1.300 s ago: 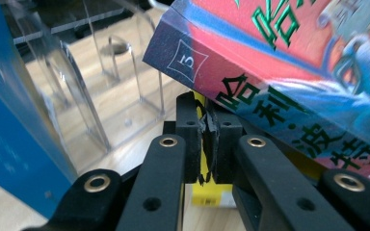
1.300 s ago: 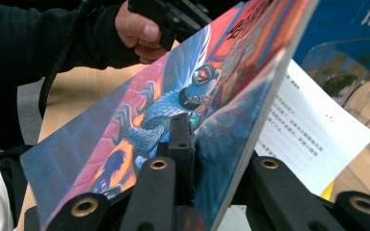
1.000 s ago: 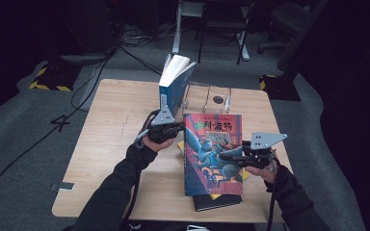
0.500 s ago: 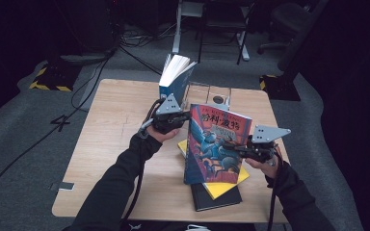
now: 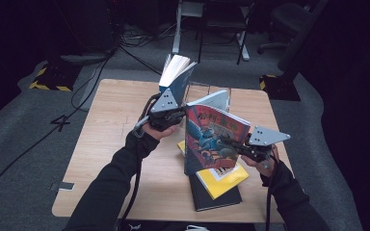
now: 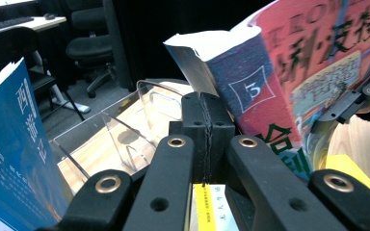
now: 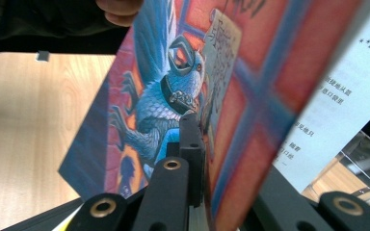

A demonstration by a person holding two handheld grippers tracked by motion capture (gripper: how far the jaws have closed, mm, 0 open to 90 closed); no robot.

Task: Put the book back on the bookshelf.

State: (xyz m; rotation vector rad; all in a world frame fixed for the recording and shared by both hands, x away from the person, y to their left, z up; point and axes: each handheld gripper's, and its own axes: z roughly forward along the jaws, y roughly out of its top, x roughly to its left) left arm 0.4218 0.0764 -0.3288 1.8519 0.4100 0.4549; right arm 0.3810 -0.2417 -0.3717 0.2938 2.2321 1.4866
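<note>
I see four books: my two fingers (image 5: pixel 185 118) (image 5: pixel 229 146) grip the red book (image 5: pixel 212 139) between them, one pair on each side. A blue book (image 5: pixel 173 79) stands in the clear rack (image 5: pixel 207 91) behind. A yellow book (image 5: pixel 224 178) and a black book (image 5: pixel 214 197) lie on the worktop (image 5: pixel 111 130).

1. Your high view looks forward and down on the wooden table (image 5: pixel 111 144) from the near side.
2. Your left gripper view sits close behind its jaws, facing the red-covered book (image 6: pixel 289 82).
3. Your right gripper view presses against that book's (image 7: pixel 183 86) cover.

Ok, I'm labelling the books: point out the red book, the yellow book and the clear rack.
red book (image 5: pixel 212 139), high view, front cover
yellow book (image 5: pixel 224 179), high view, cover corner
clear rack (image 6: pixel 125 130), left gripper view, divider
</note>
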